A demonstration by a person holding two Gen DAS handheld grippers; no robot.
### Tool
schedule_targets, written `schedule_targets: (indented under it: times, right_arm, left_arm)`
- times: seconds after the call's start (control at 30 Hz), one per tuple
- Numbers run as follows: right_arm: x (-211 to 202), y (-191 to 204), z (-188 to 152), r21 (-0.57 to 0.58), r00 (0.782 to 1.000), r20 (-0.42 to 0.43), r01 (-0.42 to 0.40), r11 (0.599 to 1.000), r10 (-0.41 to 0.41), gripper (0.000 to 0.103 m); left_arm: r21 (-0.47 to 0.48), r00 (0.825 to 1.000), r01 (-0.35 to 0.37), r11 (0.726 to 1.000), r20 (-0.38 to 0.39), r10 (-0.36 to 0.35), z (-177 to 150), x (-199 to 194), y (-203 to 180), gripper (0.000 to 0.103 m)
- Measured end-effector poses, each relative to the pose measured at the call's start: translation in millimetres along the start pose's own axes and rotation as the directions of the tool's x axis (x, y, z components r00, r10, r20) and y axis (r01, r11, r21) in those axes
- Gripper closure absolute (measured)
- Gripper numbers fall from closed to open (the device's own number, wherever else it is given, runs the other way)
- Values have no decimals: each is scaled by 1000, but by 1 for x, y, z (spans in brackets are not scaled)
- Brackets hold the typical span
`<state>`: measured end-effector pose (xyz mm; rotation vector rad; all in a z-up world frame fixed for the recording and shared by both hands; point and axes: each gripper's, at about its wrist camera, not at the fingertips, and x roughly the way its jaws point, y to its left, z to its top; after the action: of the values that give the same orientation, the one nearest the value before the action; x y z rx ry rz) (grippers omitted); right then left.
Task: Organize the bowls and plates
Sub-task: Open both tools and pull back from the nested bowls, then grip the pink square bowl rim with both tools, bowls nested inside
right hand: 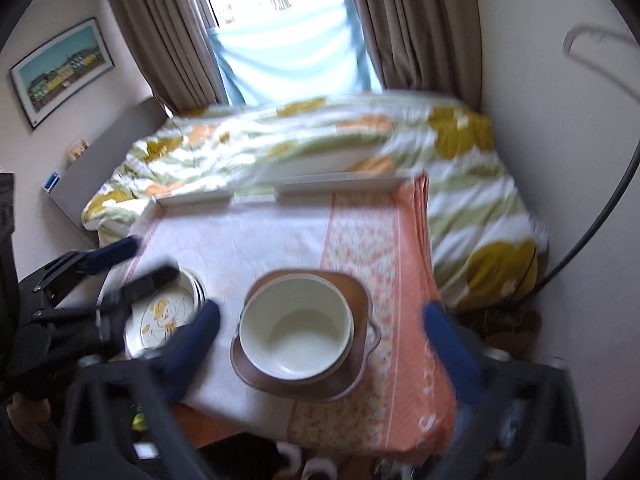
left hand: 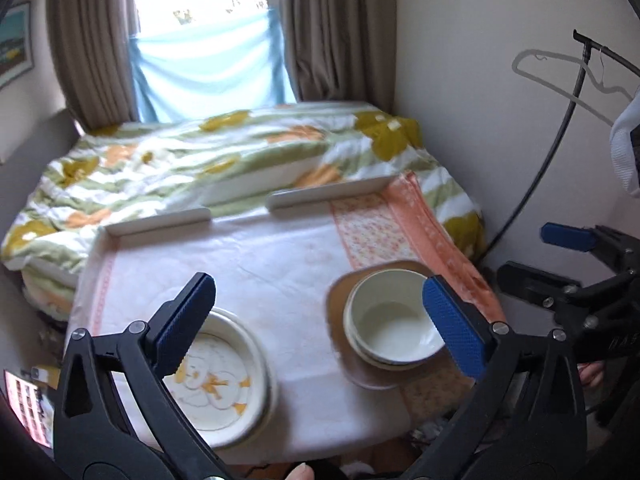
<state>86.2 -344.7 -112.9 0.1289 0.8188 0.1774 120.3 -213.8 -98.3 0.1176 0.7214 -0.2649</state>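
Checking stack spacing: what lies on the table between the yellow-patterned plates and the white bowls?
Only bare cloth between the patterned plates and the white bowls; clearest in the left wrist view.

Both wrist views look steeply down, close, sharing the table (left hand: pixel 280 264).

A cream bowl (left hand: pixel 394 322) sits on a brown square plate (right hand: pixel 348 376); at its nine o'clock, a white plate (left hand: pixel 228 380) bears a yellow-and-white cartoon figure. The table (left hand: pixel 256 264) wears a pale pink cloth, with a salmon floral-print towel (left hand: pixel 384 220) at three o'clock. The claw pads (left hand: pixel 454 328) are dotted blue on black arms. At twelve o'clock, the duvet (left hand: pixel 200 160) shows green stripes with mustard and orange flowers, before taupe curtains (left hand: pixel 336 28).
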Motion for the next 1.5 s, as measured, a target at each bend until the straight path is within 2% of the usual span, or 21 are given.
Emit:
schedule_targets:
  times: [0.1, 0.2, 0.27, 0.4, 0.47, 0.53, 0.6, 0.67, 0.7, 0.77, 0.83, 0.9, 0.97, 1.03, 1.1, 1.33, 1.43, 1.5]
  right_arm:
    - [-2, 0, -7, -24, 999, 5, 44, 999, -44, 0]
    - [8, -5, -13, -33, 990, -99, 101, 994, -104, 0]
    - [15, -12, -18, -23, 980, -145, 132, 991, -134, 0]
    - [38, -28, -27, -15, 941, -248, 234, 972, -230, 0]
    - [53, -36, -35, -26, 921, -303, 249, 968, -245, 0]
    - [64, -41, -43, -31, 912, -332, 245, 969, -241, 1]
    - [78, -45, -49, -40, 902, -363, 237, 971, -235, 6]
    - [91, -47, -53, -53, 891, -392, 228, 972, -230, 16]
    - [96, -47, -54, -57, 884, -408, 223, 973, -227, 17]
    - [102, -50, -53, -37, 886, -423, 194, 980, -191, 18]
    - [109, -48, -53, -55, 871, -448, 197, 979, -201, 18]
    - [116, -46, -53, -58, 861, -472, 182, 982, -188, 23]
    - [124, -45, -53, -56, 853, -494, 160, 986, -167, 32]
    - [130, -42, -53, -70, 847, -505, 151, 986, -166, 36]
    - [135, -40, -55, -79, 841, -515, 146, 986, -166, 39]
    - [153, -34, -62, -101, 838, -530, 94, 990, -134, 52]
    - [160, -35, -65, -95, 838, -536, 63, 993, -104, 58]
    - [163, -32, -66, -84, 842, -535, 21, 996, -63, 69]
  left_arm:
    - [40, 999, -10, 999, -46, 12, -9, 5, 9, 0]
    - [83, 991, 3, 997, -136, 9, -21, 21, 15, 0]
    - [81, 980, 38, 996, -200, -21, -29, 34, 20, 0]
    - [60, 952, 93, 994, -299, -71, -44, 58, 23, 1]
    - [74, 937, 105, 992, -341, -74, -51, 71, 20, 5]
    - [74, 920, 120, 990, -383, -83, -58, 86, 18, 10]
    - [67, 901, 133, 989, -423, -93, -63, 102, 16, 11]
    - [76, 882, 138, 987, -463, -88, -68, 115, 13, 12]
    - [81, 879, 142, 986, -469, -88, -70, 118, 12, 12]
    - [95, 875, 147, 985, -476, -85, -71, 124, 9, 13]
    - [101, 871, 154, 983, -484, -87, -70, 129, 5, 14]
    - [108, 861, 160, 981, -501, -85, -70, 136, 2, 23]
    - [112, 852, 169, 979, -515, -88, -71, 142, -1, 25]
    - [124, 852, 163, 979, -518, -77, -71, 148, -4, 26]
    - [121, 851, 165, 979, -519, -79, -72, 154, -6, 33]
    - [121, 850, 167, 978, -521, -81, -75, 166, -8, 41]
    - [136, 844, 179, 975, -531, -81, -76, 173, -15, 53]
    - [139, 839, 190, 972, -538, -87, -78, 178, -19, 66]
